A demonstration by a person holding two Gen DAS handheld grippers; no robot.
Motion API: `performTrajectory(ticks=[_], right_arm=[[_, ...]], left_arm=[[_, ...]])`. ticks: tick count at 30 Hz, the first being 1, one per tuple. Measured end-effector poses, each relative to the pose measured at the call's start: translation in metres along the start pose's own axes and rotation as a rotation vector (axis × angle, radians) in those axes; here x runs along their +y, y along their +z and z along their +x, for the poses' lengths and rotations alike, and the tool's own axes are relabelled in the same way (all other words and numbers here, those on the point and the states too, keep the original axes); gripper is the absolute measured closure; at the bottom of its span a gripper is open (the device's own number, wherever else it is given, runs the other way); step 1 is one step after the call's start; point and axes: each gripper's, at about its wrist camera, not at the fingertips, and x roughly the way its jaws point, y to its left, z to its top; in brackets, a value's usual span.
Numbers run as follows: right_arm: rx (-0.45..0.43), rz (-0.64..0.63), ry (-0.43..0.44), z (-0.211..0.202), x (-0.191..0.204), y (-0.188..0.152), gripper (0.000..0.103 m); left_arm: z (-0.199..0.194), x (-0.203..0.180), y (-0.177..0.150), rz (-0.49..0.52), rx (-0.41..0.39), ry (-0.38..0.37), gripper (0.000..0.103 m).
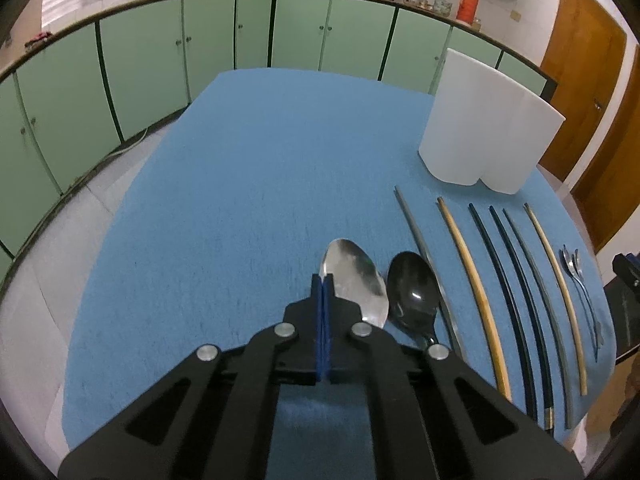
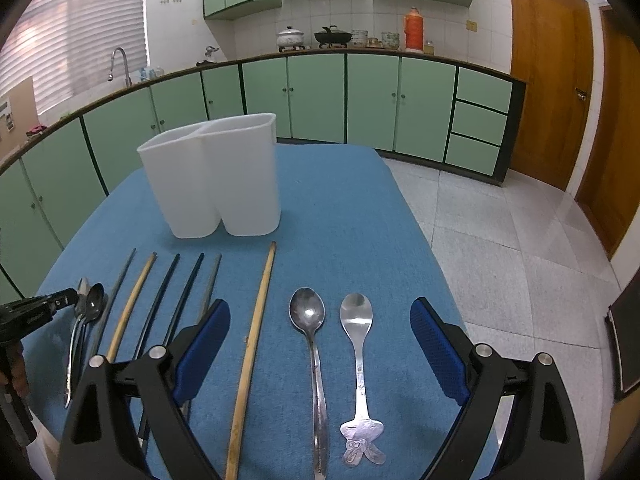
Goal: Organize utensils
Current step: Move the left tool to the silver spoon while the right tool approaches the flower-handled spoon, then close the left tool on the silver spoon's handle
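A white two-compartment holder (image 2: 216, 176) stands on the blue cloth; it also shows in the left wrist view (image 1: 480, 132). Several chopsticks (image 1: 516, 296) lie in a row beside it, seen also in the right wrist view (image 2: 168, 304). My left gripper (image 1: 325, 278) is shut and empty, just above and left of a silver spoon (image 1: 356, 276) and a black spoon (image 1: 414, 292). My right gripper (image 2: 320, 320) is open, above a wooden chopstick (image 2: 256, 332), a silver spoon (image 2: 310, 332) and a cartoon-handled spoon (image 2: 358, 344). The left gripper (image 2: 60, 300) shows at the right wrist view's left edge.
The blue cloth (image 1: 240, 200) covers the table, with its edges close on all sides. Green cabinets (image 2: 360, 96) line the wall behind. A wooden door (image 2: 548, 72) stands at the right. The tiled floor (image 2: 500, 240) lies right of the table.
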Motion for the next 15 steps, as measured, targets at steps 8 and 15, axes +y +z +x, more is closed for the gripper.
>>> performTrajectory(ticks=[8, 15], right_arm=[[-0.003, -0.006, 0.000, -0.001, 0.001, 0.000, 0.013], [-0.003, -0.004, 0.001, -0.001, 0.001, 0.001, 0.013]], left_arm=[[0.000, -0.018, -0.009, 0.025, 0.001, 0.017, 0.057], [-0.002, -0.022, -0.019, 0.077, 0.001, 0.061, 0.064]])
